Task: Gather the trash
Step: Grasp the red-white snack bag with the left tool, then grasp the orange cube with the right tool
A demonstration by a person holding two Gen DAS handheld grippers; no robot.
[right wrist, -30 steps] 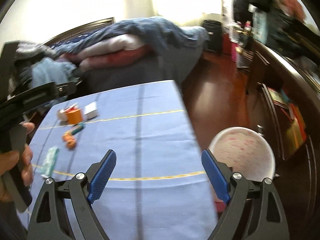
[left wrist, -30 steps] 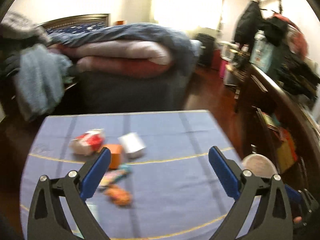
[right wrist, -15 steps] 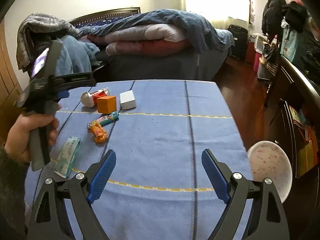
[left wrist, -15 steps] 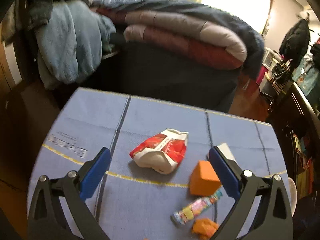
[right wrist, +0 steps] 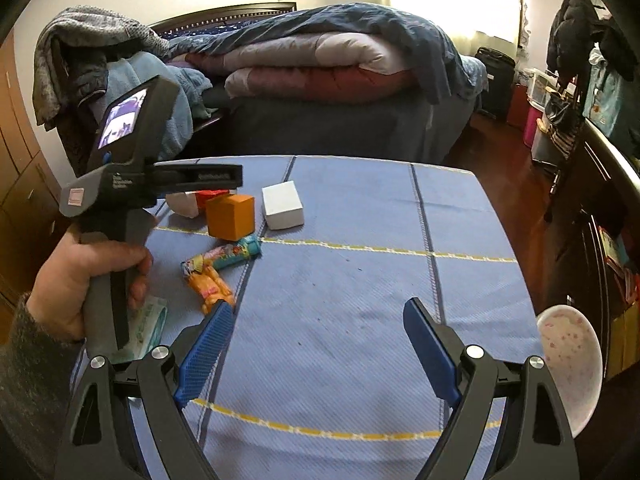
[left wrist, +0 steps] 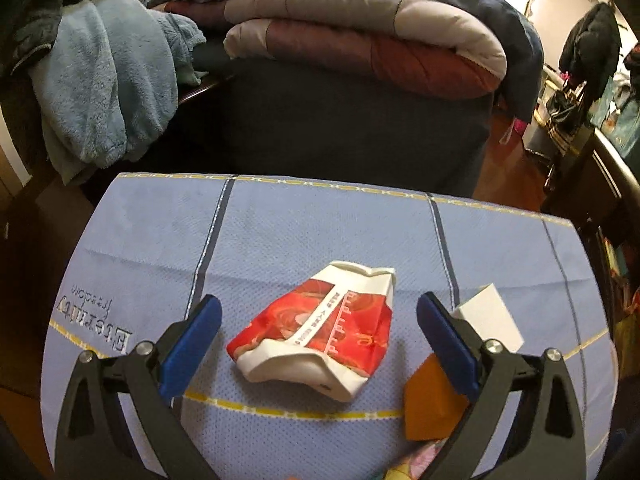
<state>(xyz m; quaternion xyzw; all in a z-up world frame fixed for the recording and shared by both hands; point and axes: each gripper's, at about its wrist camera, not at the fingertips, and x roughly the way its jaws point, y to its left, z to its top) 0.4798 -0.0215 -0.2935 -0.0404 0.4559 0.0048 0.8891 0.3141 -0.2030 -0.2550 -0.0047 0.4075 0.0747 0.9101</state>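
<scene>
The crushed red-and-white carton [left wrist: 316,330] lies on its side on the blue tablecloth [left wrist: 304,232], toward the far left part of the table, its open white mouth facing you. Your left gripper [left wrist: 318,338] straddles it: the jaws have just been closing a little, yet both blue pads stand clear of the carton, so nothing is gripped. The tool tilts steeply down at the cloth. From the right wrist view, your left hand [right wrist: 80,280] wraps the grey handle from below, knuckles outward, a grey knitted sleeve [right wrist: 28,392] covering the forearm, and the tool's body hides most of the carton.

Just right of the carton stands an orange box [right wrist: 231,217], and beside that a white box [right wrist: 282,205]; the left gripper's right finger crosses in front of both. Nearer you lie a colourful tube wrapper [right wrist: 222,258], touching an orange crumpled wrapper [right wrist: 210,286], and a green tissue packet [right wrist: 150,326] partly under your left hand.

Your right gripper [right wrist: 318,354] hangs over bare cloth near the table's front, jaws spread wide, empty, angled downward. A white speckled bin [right wrist: 570,364] sits off the table's right edge, below the right gripper's right finger. A bed with folded quilts [right wrist: 320,68] fills the background.
</scene>
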